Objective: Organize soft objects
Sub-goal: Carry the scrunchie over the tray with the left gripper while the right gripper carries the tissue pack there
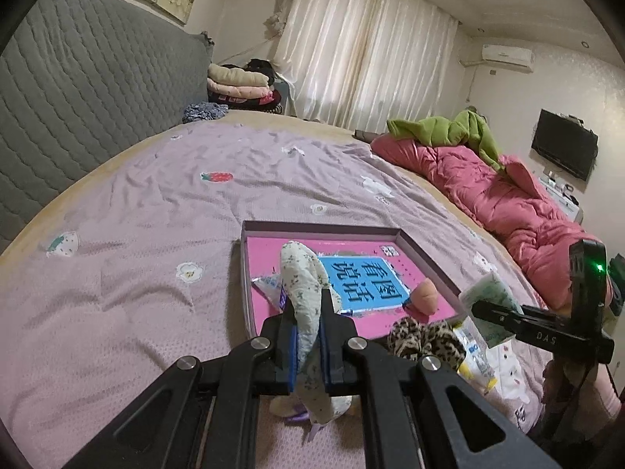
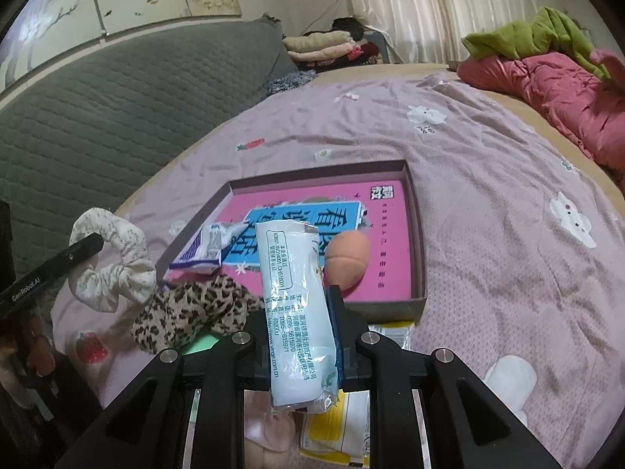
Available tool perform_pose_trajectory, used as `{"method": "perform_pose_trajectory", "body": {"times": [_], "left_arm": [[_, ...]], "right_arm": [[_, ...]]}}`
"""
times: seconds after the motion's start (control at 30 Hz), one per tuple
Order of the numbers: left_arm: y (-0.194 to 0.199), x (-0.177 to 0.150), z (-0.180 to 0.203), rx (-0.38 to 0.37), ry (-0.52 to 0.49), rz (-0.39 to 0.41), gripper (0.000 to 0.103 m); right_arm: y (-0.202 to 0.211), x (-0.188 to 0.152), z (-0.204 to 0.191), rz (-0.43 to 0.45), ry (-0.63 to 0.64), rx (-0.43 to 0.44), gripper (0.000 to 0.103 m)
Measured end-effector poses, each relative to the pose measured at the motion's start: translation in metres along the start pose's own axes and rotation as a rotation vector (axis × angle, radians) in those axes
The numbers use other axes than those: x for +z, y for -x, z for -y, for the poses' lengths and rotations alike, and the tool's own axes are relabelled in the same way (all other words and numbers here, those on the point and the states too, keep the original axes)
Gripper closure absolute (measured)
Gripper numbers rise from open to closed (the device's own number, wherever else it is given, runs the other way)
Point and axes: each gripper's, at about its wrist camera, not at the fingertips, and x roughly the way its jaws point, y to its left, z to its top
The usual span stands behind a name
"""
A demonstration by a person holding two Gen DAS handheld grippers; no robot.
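The left gripper has its jaws clamped on a cream floral fabric scrunchie, held above the lilac patterned bedspread beside a shallow open box with a pink printed bottom. The right gripper has its jaws closed on a white plastic tissue packet. Only the right wrist view shows the scrunchie's full ring shape, and a peach foam ball and a crumpled blue-white packet lying inside the box. A leopard-print scrunchie lies just at the box's near edge.
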Motion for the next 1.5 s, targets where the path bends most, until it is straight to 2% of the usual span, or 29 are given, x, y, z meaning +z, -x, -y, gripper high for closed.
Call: {"method": "perform_pose_trajectory", "body": {"times": [0.47,0.97,1.33,1.5], "left_arm": [[-0.013,0.01,0.009,-0.032,0.006,0.022,0.094],[-0.048,0.023,0.028,-0.133,0.015,0.029,0.094],[-0.088,0.025,0.048,-0.193,-0.06,-0.036,0.094],[-0.101,0.026,0.045,-0.2,-0.04,-0.06,0.094]], "right_arm": [[-0.001,0.013,0.009,0.039,-0.04,-0.009,0.082],[-0.007,0.024,0.014,0.051,-0.041,-0.021,0.082],[-0.007,0.036,0.035,0.073,-0.071,-0.074,0.082],[-0.017,0.042,0.04,0.066,-0.083,-0.078,0.082]]}}
